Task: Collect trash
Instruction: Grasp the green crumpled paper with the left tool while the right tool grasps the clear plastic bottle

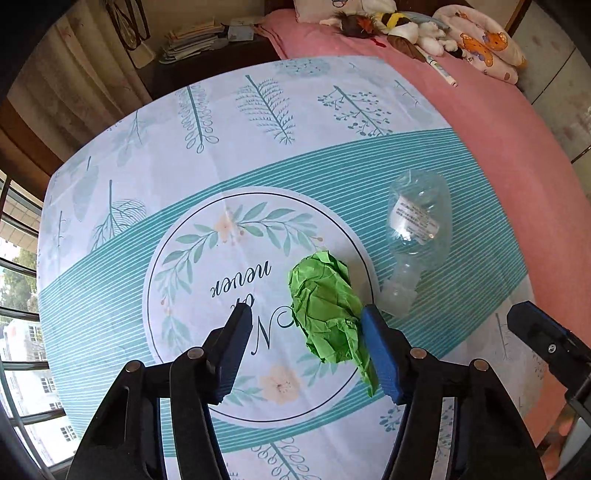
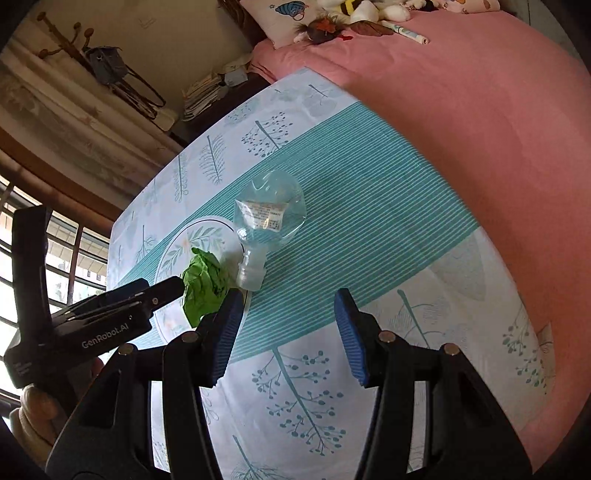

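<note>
A crumpled green paper ball (image 1: pixel 328 314) lies on the teal-and-white tablecloth (image 1: pixel 147 155). My left gripper (image 1: pixel 306 354) is open around it, the right finger (image 1: pixel 380 354) touching the paper, the left finger apart from it. A crushed clear plastic bottle (image 1: pixel 413 236) lies to the right, neck toward me. In the right wrist view, my right gripper (image 2: pixel 288 336) is open and empty, just short of the bottle (image 2: pixel 266 229), with the green paper (image 2: pixel 203 288) and the left gripper (image 2: pixel 162 291) to its left.
The cloth lies on a pink bed (image 1: pixel 517 155) with plush toys (image 1: pixel 406 26) and a pillow (image 2: pixel 280 22) at the head. A dark side table with stacked papers (image 1: pixel 192 40) stands beyond. Barred windows (image 1: pixel 18 295) are at the left.
</note>
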The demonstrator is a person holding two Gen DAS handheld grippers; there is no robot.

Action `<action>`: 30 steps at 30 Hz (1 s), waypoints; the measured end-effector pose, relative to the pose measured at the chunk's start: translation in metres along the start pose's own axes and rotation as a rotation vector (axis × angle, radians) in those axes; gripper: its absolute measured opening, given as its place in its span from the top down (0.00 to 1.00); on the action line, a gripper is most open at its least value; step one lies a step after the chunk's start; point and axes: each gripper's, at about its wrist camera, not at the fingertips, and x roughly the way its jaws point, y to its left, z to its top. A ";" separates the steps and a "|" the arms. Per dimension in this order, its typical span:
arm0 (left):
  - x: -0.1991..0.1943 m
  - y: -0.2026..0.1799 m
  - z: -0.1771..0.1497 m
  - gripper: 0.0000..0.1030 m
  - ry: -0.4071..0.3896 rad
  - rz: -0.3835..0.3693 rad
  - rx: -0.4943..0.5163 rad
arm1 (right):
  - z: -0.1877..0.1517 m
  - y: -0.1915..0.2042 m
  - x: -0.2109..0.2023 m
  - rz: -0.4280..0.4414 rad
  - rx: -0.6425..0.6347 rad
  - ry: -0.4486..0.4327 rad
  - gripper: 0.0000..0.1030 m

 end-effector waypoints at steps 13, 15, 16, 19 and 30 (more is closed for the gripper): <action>0.034 0.022 0.001 0.68 -0.003 -0.029 -0.015 | 0.045 -0.010 0.086 0.043 0.133 0.050 0.49; 0.030 0.032 0.004 0.68 -0.011 -0.033 -0.035 | 0.051 -0.009 0.096 0.065 0.152 0.042 0.45; 0.029 0.037 0.006 0.68 -0.012 -0.037 -0.050 | 0.053 -0.008 0.100 0.077 0.162 0.038 0.44; 0.026 0.052 0.011 0.68 -0.024 -0.040 -0.084 | 0.061 -0.006 0.110 0.107 0.187 0.035 0.43; 0.002 0.070 0.000 0.68 -0.044 -0.046 -0.104 | 0.068 0.043 0.136 0.108 0.064 0.058 0.68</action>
